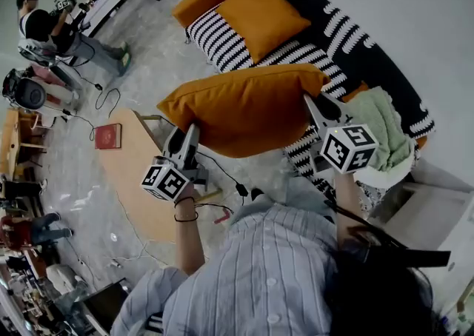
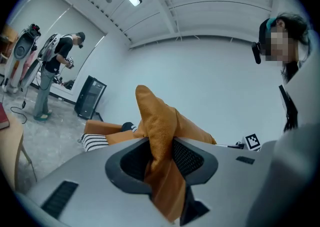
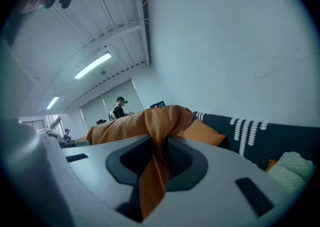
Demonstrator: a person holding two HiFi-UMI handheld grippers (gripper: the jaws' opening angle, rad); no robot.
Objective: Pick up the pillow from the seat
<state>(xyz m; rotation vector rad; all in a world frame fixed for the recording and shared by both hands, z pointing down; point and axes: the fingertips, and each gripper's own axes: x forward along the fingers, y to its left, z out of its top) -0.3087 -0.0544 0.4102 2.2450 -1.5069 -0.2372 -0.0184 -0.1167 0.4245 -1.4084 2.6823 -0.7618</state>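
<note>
Fingers (image 2: 187, 159), left and right, clamped on pillow (image 1: 248, 109)

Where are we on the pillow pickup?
Done: the orange pillow is off the striped seat and hangs in the air in front of it. In hand: the left gripper and the right gripper each pinch one end, jaws closed on the fabric. Left: apparently nothing of the lift itself. A second orange pillow sits on the seat, untouched.

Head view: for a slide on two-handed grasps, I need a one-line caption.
The left gripper and right gripper pinch opposite ends of an orange pillow, held up before the striped sofa.
</note>
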